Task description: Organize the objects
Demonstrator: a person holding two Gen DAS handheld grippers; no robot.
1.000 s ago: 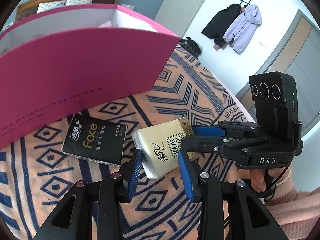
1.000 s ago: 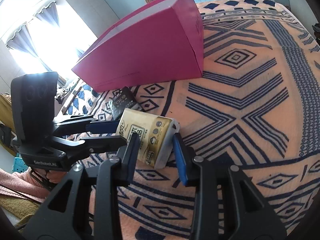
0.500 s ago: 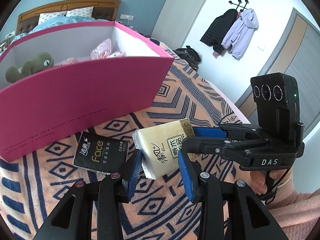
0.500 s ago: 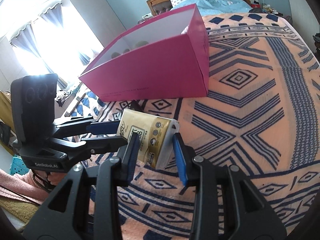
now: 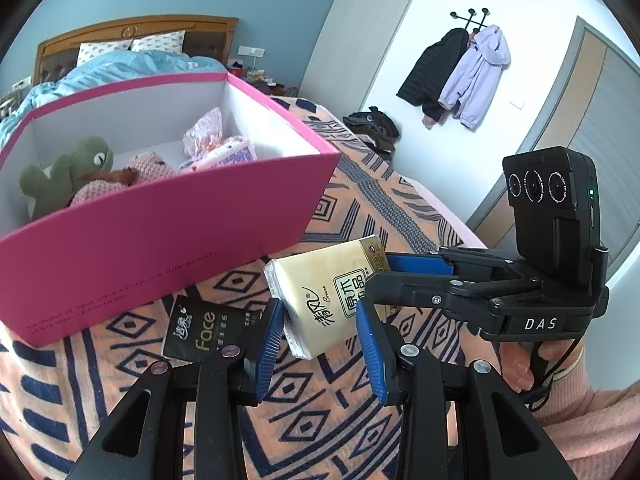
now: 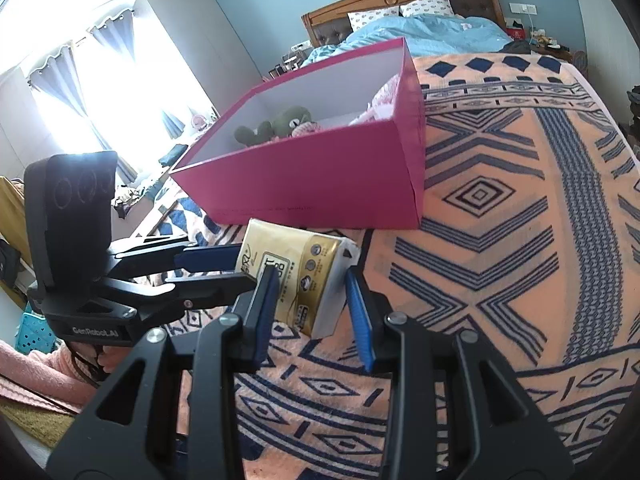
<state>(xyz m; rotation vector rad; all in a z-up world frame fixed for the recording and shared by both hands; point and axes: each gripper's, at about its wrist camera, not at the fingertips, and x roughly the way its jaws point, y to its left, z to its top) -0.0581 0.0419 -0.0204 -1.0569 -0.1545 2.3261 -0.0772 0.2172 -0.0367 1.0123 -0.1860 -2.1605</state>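
Both grippers are shut on a yellow tissue pack, which they hold together in the air above the patterned blanket, in front of the pink box. My left gripper grips one end. My right gripper grips the other end of the pack. The right gripper also shows in the left wrist view, and the left gripper in the right wrist view. A black "Face" tissue pack lies on the blanket below, near the box front. The box holds a green plush toy, a pink plush and pink packets.
The orange and navy blanket covers the bed to the right of the box. A blue duvet and headboard lie behind the box. Coats hang on the far wall. A bright window is to the left.
Both grippers have risen with the yellow tissue pack, so the inside of the pink box now shows. The black pack has stayed on the blanket.
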